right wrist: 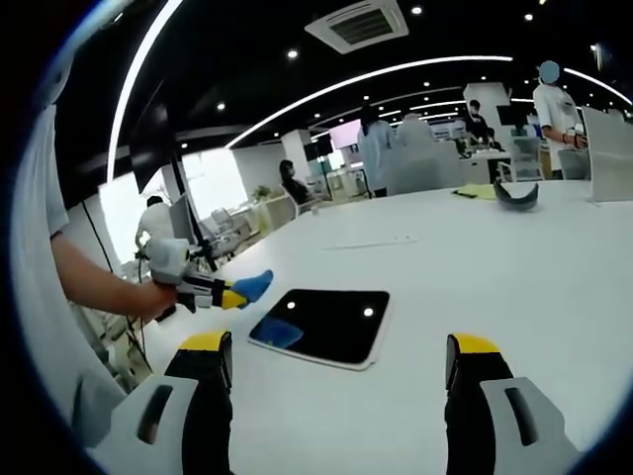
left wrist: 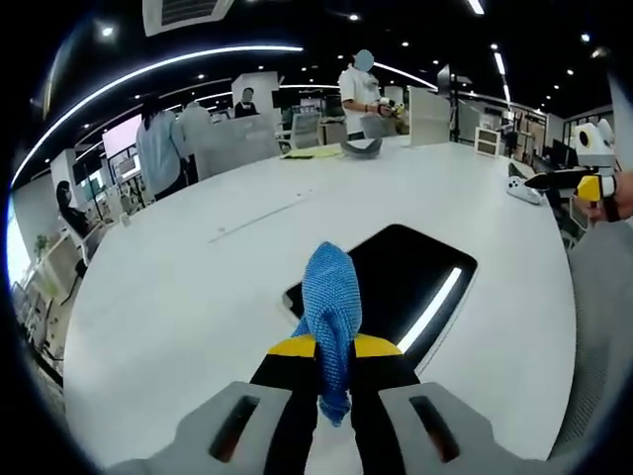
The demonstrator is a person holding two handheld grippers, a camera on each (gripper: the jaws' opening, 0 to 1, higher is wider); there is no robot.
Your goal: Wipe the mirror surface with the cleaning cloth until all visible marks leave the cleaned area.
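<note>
Left gripper (left wrist: 333, 348) pinches blue cloth (left wrist: 330, 297): soft, limp, hold bunched end. Mirror (right wrist: 326, 325) flat, fragile, near tabletop edge. Right gripper (right wrist: 336, 361) spread.

Left claw (left wrist: 331, 346) clamped, right claw (right wrist: 336, 358) agape

You have open white tabletop (right wrist: 475, 267) on every side of the mirror (right wrist: 331, 325). Your left tool (right wrist: 235, 295), clamping the blue cloth (left wrist: 331, 307), hangs just over the mirror's near-left corner. A dark curved object (right wrist: 515, 195) and people stand well beyond, at the far edge.
</note>
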